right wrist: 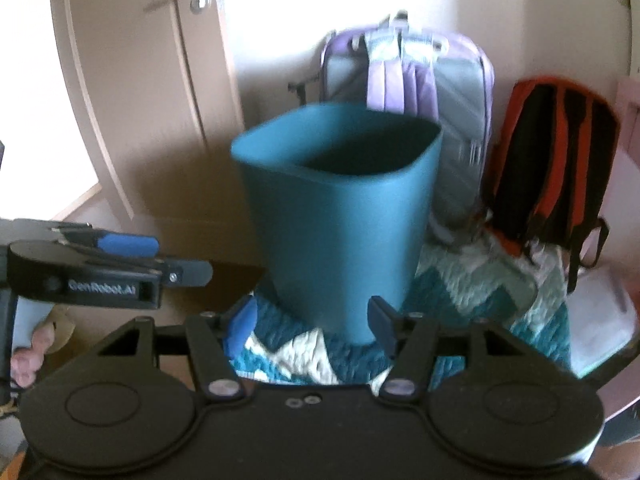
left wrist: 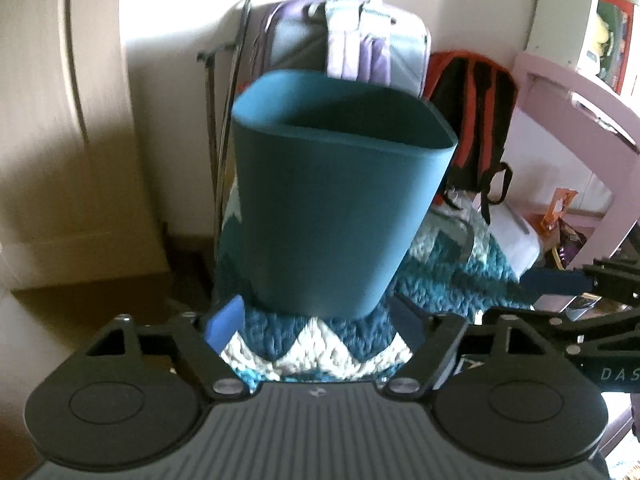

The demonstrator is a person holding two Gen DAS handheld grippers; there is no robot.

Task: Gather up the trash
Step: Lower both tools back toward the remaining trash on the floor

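left gripper (left wrist: 316, 322) low in the centre of the left wrist view, jaws spread wide and gripping nothing, blue pads (left wrist: 224, 322) flanking the base of a teal bin (left wrist: 336, 208) without clearly touching it. same bin upright on a blue-and-white zigzag knitted blanket (left wrist: 320, 350), open mouth toward the upper middle of the frame, interior dark and contents not discernible. right gripper (right wrist: 314, 322) low in the centre of the right wrist view, likewise parted and holding nothing, the bin (right wrist: 340, 216) just ahead between its fingertips, resting on the blanket (right wrist: 296, 354). each gripper visible in the other's view: the right one at the right edge of the left wrist view (left wrist: 560, 282), the left one at the left edge of the right wrist view (right wrist: 120, 246). behind the bin, a lilac-and-grey backpack (right wrist: 420, 80) against the wall in the upper middle, an orange-and-black backpack (right wrist: 552, 160) to its right. a beige door (right wrist: 132, 80) with a metal handle in the upper left of the right wrist view. a pink frame (left wrist: 580, 96) at the right of the left wrist view. both views blurred.
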